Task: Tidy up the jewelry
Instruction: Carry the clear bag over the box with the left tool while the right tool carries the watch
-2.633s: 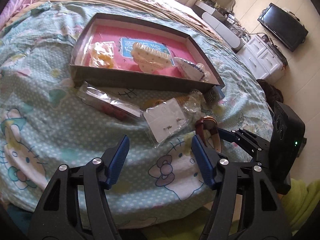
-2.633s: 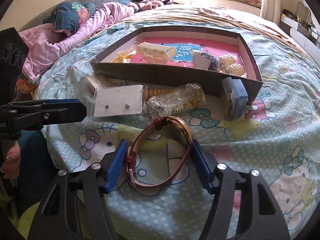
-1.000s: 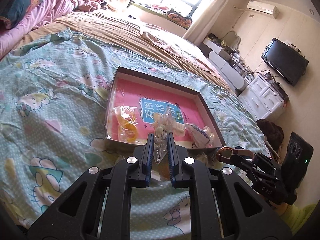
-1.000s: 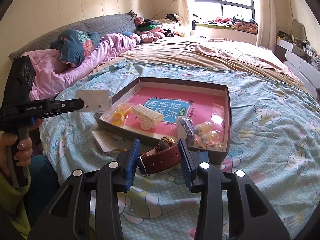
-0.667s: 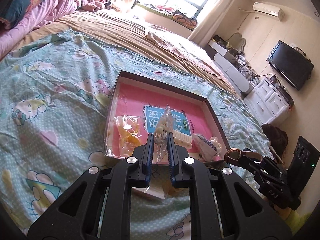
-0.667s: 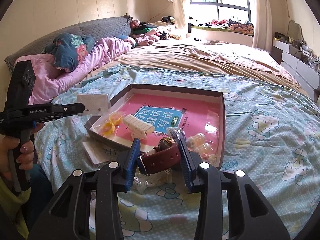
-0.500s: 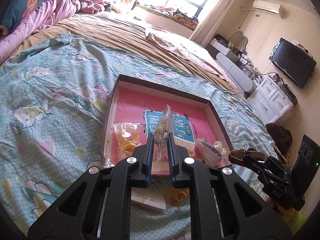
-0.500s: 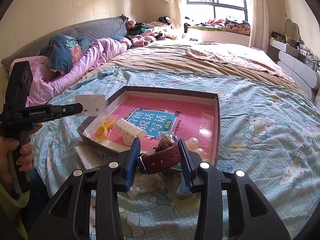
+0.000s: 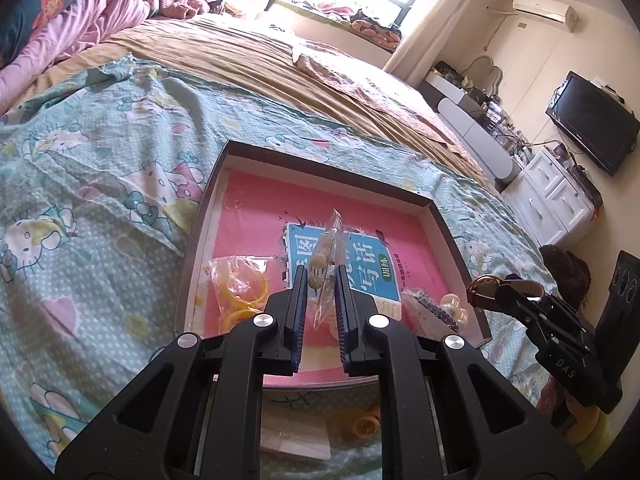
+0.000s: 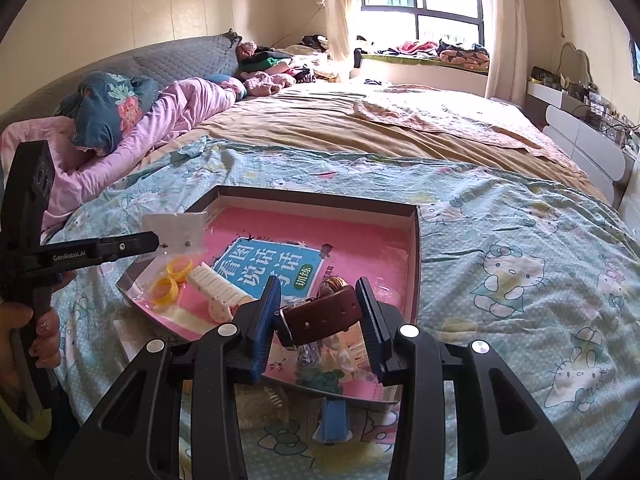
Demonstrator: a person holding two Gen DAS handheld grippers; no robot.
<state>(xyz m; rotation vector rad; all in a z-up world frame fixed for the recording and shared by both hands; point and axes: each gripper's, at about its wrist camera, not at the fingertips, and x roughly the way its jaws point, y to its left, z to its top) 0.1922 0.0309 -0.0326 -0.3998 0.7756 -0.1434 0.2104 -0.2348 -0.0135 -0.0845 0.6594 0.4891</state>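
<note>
The left gripper (image 9: 320,300) held an earring card (image 10: 179,230) edgewise in narrow jaws above the tray (image 9: 332,172); the right gripper (image 10: 318,320) clamped a watch (image 10: 324,314) over the tray's near corner. Risk: the thin card could slip; the watch, released early, could land on the bed (image 10: 520,240).

A shallow box (image 10: 414,240) lies on the bed (image 10: 500,216), holding bangles (image 10: 170,280) at its left and a comb (image 10: 218,294) beside them, pillows (image 10: 108,108) behind.

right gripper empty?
No: the right gripper is shut on the brown leather watch, held above the box.
</note>
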